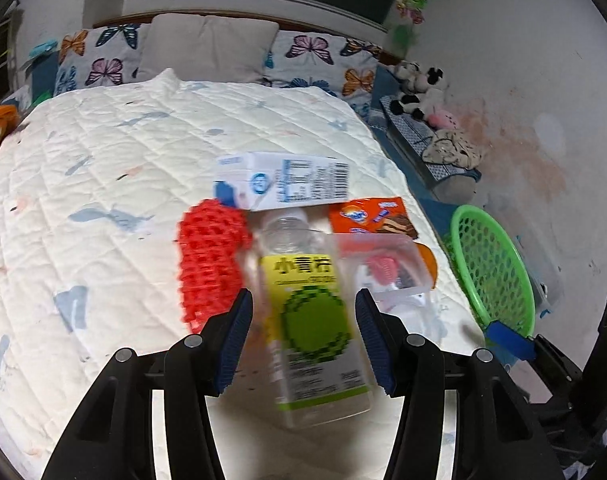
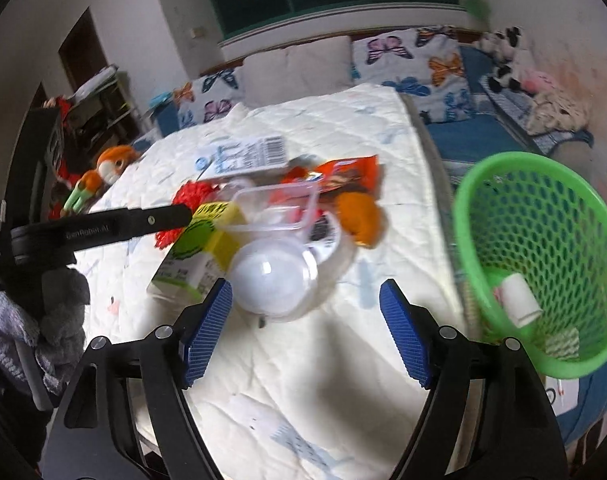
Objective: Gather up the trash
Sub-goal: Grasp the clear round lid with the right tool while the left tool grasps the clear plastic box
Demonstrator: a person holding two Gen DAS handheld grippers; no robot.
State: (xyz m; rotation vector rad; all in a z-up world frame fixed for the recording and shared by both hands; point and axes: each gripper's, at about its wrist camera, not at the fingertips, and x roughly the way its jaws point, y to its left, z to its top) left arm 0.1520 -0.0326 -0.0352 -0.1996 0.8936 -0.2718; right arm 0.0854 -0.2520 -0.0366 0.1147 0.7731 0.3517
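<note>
Trash collection barely started: most litter is still on the bed.

Left wrist view: our left gripper point(image 1: 303, 336) has its fingers parted around the clear bottle point(image 1: 311, 320), not visibly pressing on it. Right wrist view: our right gripper point(image 2: 305, 328) is wide open and empty; the green basket point(image 2: 503, 200) holds only a few scraps.

A home bedroom: quilted bed point(image 1: 103, 168), butterfly pillows point(image 1: 315, 60).
</note>
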